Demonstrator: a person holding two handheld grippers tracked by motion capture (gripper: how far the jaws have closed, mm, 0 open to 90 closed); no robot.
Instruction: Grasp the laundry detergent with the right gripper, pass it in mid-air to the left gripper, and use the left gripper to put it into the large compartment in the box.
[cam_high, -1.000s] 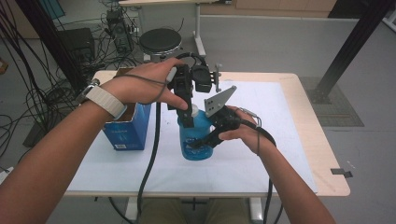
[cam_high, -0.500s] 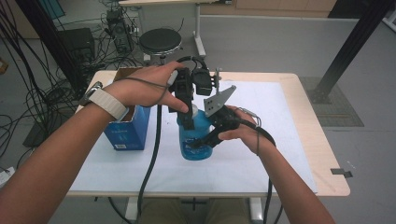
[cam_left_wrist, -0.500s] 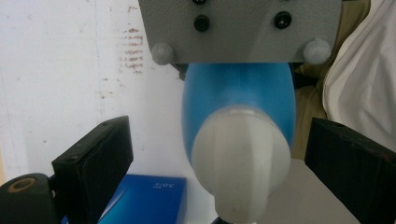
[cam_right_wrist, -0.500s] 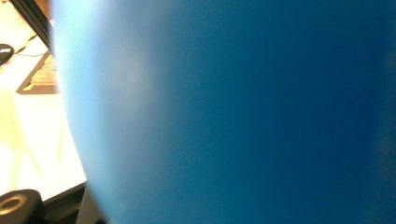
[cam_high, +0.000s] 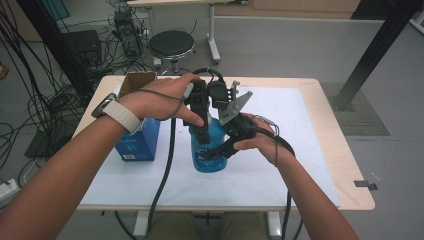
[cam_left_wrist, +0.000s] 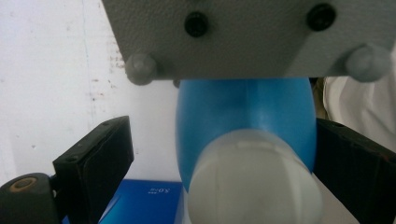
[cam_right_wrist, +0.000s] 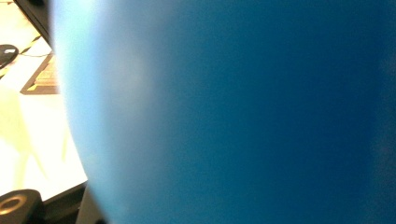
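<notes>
- A translucent blue plastic bottle (cam_high: 207, 150) with a white cap stands upright near the middle of the counter (cam_high: 320, 150), on the white sheet that covers most of it.
- The right gripper (cam_high: 212, 154) comes in from the right side of the bottle, held in the person's right hand (cam_high: 260, 142); its jaws pinch the bottle's body low down, and the right gripper view is pressed so close that the blue wall (cam_right_wrist: 233, 112) blurs across it.
- The left gripper (cam_high: 202, 131) hangs over the bottle from above, gripped by the left hand (cam_high: 162, 100), which wears a pale watch strap at the wrist.
- In the left gripper view its jaws are spread, standing on either side of the bottle's neck and white cap (cam_left_wrist: 254, 179); the left pad stands clearly apart from the bottle, the right one sits just beside the blue shoulder.
- A blue cardboard box (cam_high: 137, 140) with its flaps open stands just to the left of the bottle, on the same sheet.
- A black cable (cam_high: 165, 170) trails from the left gripper down over the counter's near edge.
</notes>
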